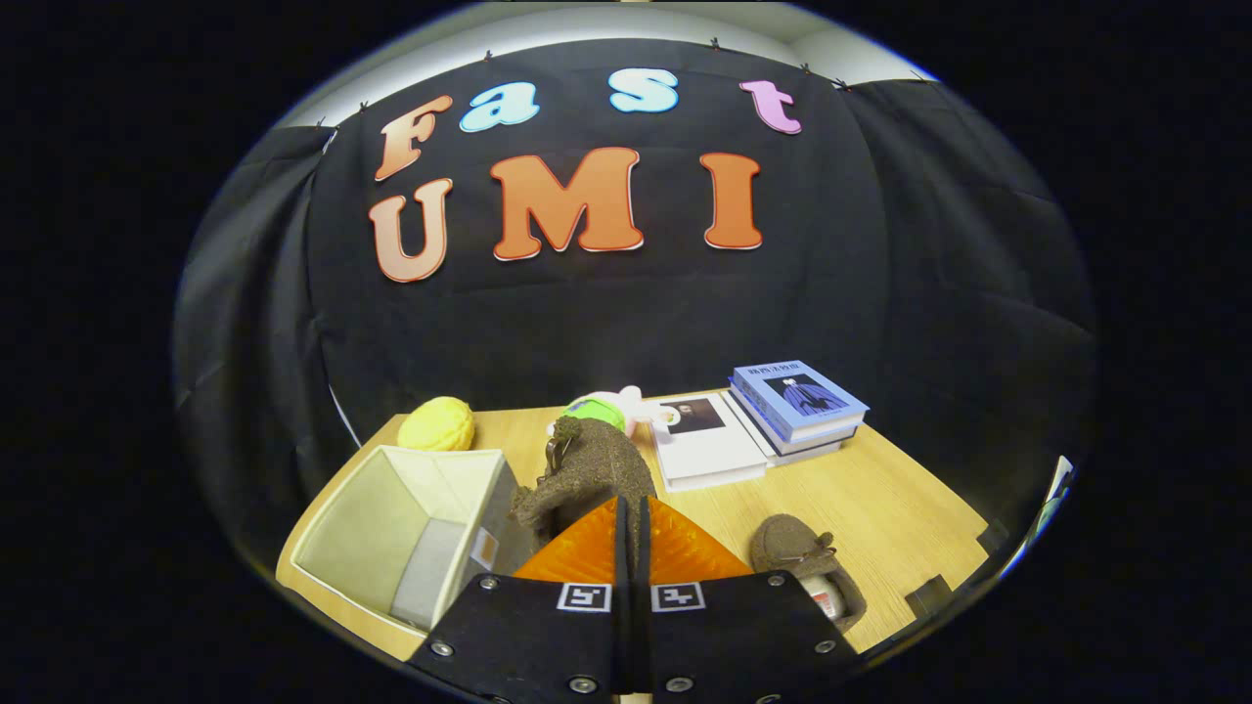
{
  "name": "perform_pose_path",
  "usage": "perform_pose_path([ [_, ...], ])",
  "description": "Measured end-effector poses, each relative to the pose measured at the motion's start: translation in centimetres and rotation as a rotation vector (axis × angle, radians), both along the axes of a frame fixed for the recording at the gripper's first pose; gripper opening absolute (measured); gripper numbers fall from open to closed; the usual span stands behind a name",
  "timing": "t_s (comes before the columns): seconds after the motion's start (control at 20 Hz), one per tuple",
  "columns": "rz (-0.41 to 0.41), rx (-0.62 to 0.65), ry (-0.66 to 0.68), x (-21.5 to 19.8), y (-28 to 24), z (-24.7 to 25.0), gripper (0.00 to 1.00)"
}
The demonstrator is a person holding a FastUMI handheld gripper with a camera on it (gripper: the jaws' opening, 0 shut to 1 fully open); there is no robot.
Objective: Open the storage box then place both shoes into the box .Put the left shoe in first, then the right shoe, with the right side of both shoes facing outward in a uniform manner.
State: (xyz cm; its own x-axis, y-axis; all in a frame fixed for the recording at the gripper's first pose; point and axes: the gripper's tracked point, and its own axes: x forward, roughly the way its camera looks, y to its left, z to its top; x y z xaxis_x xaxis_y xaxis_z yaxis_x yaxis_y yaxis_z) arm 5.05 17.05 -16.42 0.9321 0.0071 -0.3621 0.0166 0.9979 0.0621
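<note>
Gripper (632, 528) clenched on one brown shoe (597, 464), lifted beside the open box's (391, 528) right rim — second shoe (807, 572) lies right, on bare table (910, 518).

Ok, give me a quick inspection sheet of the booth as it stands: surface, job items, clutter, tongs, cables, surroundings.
Surface: light wooden table, bare wood to the right of the tongs.
Storage box: pale storage box open, lying beside the tongs on the left, inside looks empty.
Held shoe: brown shoe lifted, gripped at the fingertips, next to the box opening.
Second shoe: other brown shoe resting on the table to the right of the tongs.
Clutter: yellow object, green-and-white toy, stack of books along the far edge.
Tongs: tongs closed on the held shoe.
Cables: nothing seen.
Surroundings: black cloth wall behind the table.
</note>
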Motion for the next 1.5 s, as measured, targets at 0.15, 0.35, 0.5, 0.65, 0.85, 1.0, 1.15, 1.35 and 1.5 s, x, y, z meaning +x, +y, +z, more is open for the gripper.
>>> perform_pose_path([
  [0.15,0.045,-0.002,-0.030,0.3,4.4,2.8,0.00],
  [0.35,0.113,0.004,-0.019,0.6,11.1,3.4,0.00],
  [0.5,0.137,-0.029,-0.016,1.3,15.3,2.7,0.01],
  [0.65,0.161,-0.078,0.020,1.2,18.9,0.8,0.01],
  [0.85,0.203,-0.090,0.045,0.7,23.5,-0.9,0.01],
  [1.0,0.232,-0.129,-0.006,0.6,25.6,0.1,0.15],
  [1.15,0.273,-0.152,-0.046,-0.2,26.9,1.4,0.59],
  [1.35,0.283,-0.159,-0.052,-0.5,26.0,1.5,0.91],
  [1.5,0.259,-0.167,-0.039,-0.4,24.0,0.8,0.98],
])
